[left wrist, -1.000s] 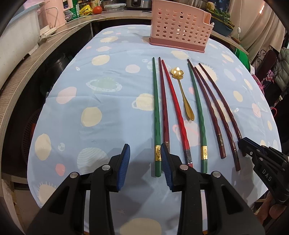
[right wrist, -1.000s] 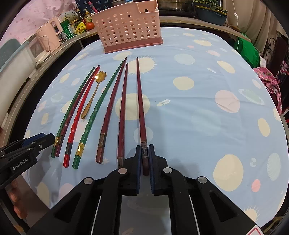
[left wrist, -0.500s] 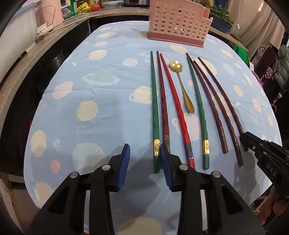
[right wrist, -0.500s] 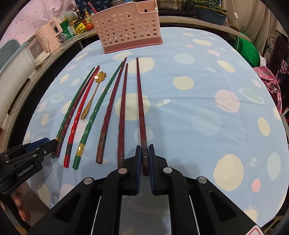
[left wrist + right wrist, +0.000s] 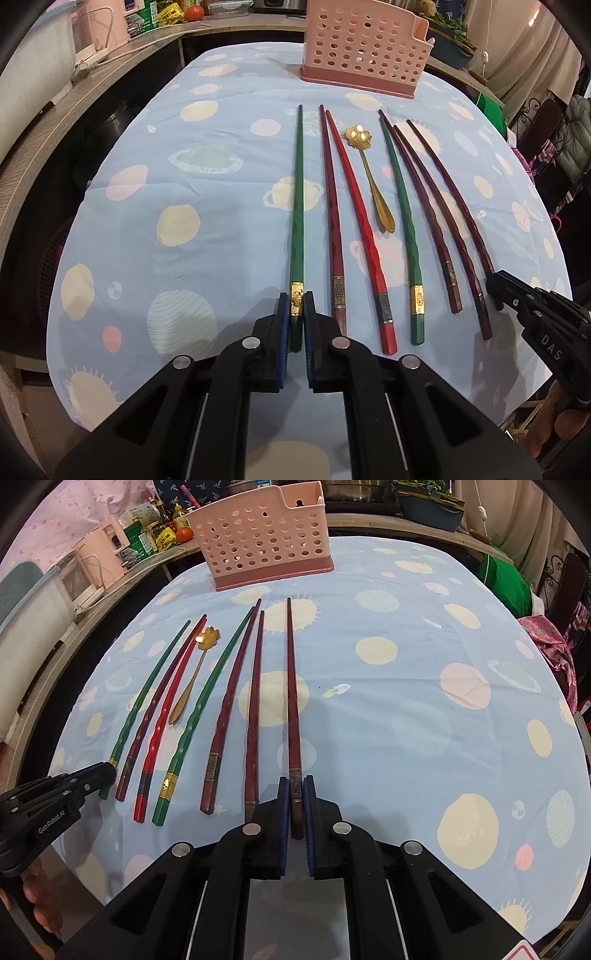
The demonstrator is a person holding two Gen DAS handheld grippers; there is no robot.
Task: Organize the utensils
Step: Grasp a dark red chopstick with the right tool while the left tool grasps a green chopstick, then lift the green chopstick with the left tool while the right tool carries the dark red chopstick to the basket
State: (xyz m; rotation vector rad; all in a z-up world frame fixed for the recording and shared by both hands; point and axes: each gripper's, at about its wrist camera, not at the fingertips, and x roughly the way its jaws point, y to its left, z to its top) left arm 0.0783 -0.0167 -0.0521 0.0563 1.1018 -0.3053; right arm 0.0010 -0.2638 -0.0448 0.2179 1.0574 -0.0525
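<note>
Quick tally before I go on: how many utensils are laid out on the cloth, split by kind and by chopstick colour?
Green chopsticks: 2, one in the left gripper, one right of the spoon.
Bright red chopstick: 1.
Dark red chopsticks: 4, one left of the bright red, two further right, one in the right gripper.
Gold spoon: 1.
Total: 8.

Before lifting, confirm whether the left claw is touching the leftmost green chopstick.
Touching. The left wrist view shows the left claw closed with both blue pads pressed against the green chopstick near its gold band.
</note>
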